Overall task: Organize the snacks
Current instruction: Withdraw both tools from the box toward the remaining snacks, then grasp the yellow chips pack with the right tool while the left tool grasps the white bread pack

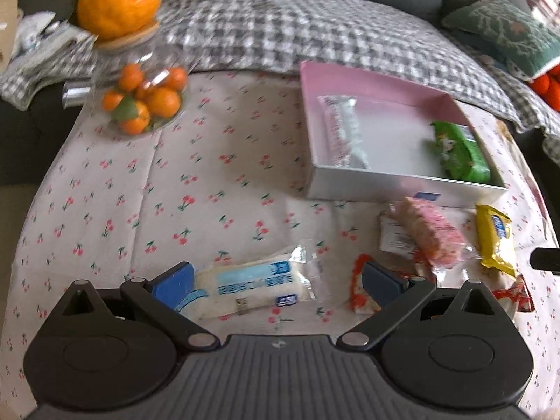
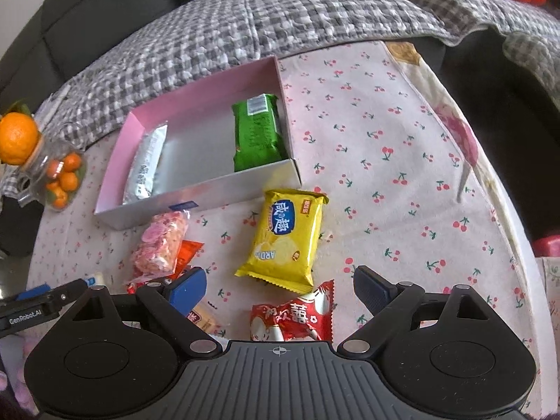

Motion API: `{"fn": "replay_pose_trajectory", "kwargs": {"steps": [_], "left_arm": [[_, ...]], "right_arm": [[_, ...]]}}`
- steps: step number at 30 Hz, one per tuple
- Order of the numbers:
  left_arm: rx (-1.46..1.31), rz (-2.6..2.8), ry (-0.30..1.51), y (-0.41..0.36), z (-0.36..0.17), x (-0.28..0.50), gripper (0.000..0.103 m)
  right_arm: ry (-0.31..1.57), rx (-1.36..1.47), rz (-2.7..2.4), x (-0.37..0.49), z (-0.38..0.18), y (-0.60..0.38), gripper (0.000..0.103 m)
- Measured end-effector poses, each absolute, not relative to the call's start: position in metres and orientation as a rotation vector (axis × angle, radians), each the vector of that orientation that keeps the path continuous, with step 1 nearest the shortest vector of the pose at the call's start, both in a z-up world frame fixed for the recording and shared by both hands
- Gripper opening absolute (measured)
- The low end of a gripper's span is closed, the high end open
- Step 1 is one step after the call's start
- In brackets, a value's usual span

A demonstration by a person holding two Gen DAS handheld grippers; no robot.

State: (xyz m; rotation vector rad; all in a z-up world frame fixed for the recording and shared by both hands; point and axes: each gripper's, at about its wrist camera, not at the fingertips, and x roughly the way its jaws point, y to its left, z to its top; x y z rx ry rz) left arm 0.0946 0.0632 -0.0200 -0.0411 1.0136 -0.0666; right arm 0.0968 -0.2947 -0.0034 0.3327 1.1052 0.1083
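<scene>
While both handheld claws hang over a round table spread with a cherry-print cloth [image 2: 385, 112], the left gripper [image 1: 276, 280] stands released, its blue pads either side of a clear-wrapped white snack bar with pale blue lettering [image 1: 255, 285] without pressing it, and the right gripper [image 2: 280, 288] is likewise spread wide above a red-and-white foil packet [image 2: 294, 316]. Just beyond lie a yellow biscuit packet [image 2: 285, 239] and a clear bag of pink-and-white puffed snacks [image 2: 161, 243], the latter overlapping an orange wrapper [image 2: 189, 252]. Behind them sits a shallow pink-walled cardboard box [image 2: 196, 84], holding a silver foil sachet [image 2: 145, 164] against one side wall and a green wrapped pack [image 2: 259, 129] against the other. Farther left stands a glass jar of small oranges [image 1: 147, 98] topped by a large orange fruit [image 1: 117, 0], with a grey checked blanket [image 1: 297, 28] draped over a dark sofa beyond.
</scene>
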Motion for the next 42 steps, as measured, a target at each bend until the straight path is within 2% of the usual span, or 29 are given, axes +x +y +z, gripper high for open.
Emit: {"fn": "replay_pose_trajectory", "kwargs": {"steps": [13, 27, 37, 42], "left_arm": [[0.048, -0.125, 1.105, 0.074, -0.053, 0.117, 0.101], [0.137, -0.151, 1.137, 0.069, -0.061, 0.117, 0.102], [0.151, -0.075, 1.153, 0.072, -0.060, 0.114, 0.102], [0.168, -0.051, 1.155, 0.071, -0.060, 0.113, 0.102]], "right_arm": [[1.156, 0.346, 0.022, 0.126, -0.027, -0.290, 0.093], [1.203, 0.345, -0.044, 0.142, -0.053, -0.280, 0.093], [1.193, 0.285, -0.069, 0.141, -0.057, -0.275, 0.089], [1.182, 0.264, -0.063, 0.141, -0.055, -0.273, 0.078]]}}
